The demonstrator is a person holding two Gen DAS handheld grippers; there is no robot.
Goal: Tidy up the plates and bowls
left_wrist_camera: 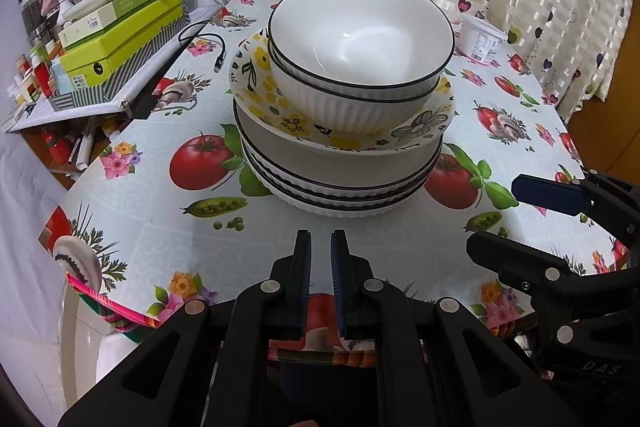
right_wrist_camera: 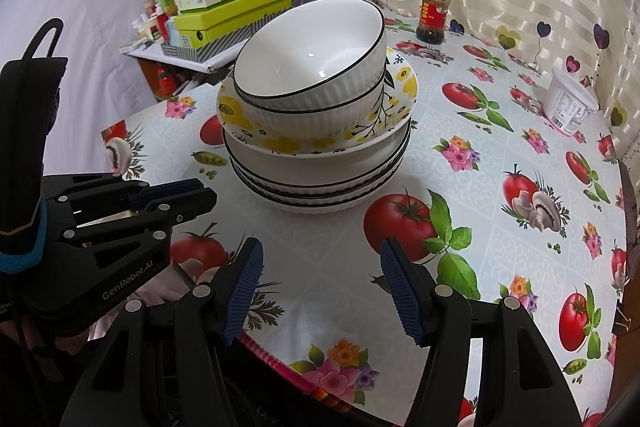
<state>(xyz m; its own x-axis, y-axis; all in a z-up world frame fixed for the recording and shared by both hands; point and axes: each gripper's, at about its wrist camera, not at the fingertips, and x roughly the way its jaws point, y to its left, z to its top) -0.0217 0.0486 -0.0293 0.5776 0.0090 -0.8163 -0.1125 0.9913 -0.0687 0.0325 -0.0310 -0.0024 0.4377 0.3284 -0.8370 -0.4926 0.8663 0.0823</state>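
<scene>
Nearest the lens, our left gripper (left_wrist_camera: 321, 247) has its jaws nearly closed on nothing, a narrow slit between the blue pads. Our right gripper (right_wrist_camera: 322, 275) has its jaws parted to a medium width, also empty. Both hang over the near edge of the table (right_wrist_camera: 480, 163), clear of the crockery.

At 12 o'clock from both grippers stands the single stack: two ribbed white bowls (left_wrist_camera: 360, 39) nested on top, a yellow-flowered plate (left_wrist_camera: 264, 87) under them, and several white black-rimmed plates (left_wrist_camera: 340, 183) at the base. In the right wrist view the upper bowl sits tilted inside the lower one.

Hazards, as we judge them:
- Gripping the tilted upper bowl by one rim may rock it and drag the lower bowl along
- A push at the flowered plate, which overhangs the base plates, may shift the whole pile
- The jar (right_wrist_camera: 434, 13) at 1 o'clock and the white tub (right_wrist_camera: 570, 107) at 2 o'clock stand well apart from the stack, so contact is unlikely
</scene>
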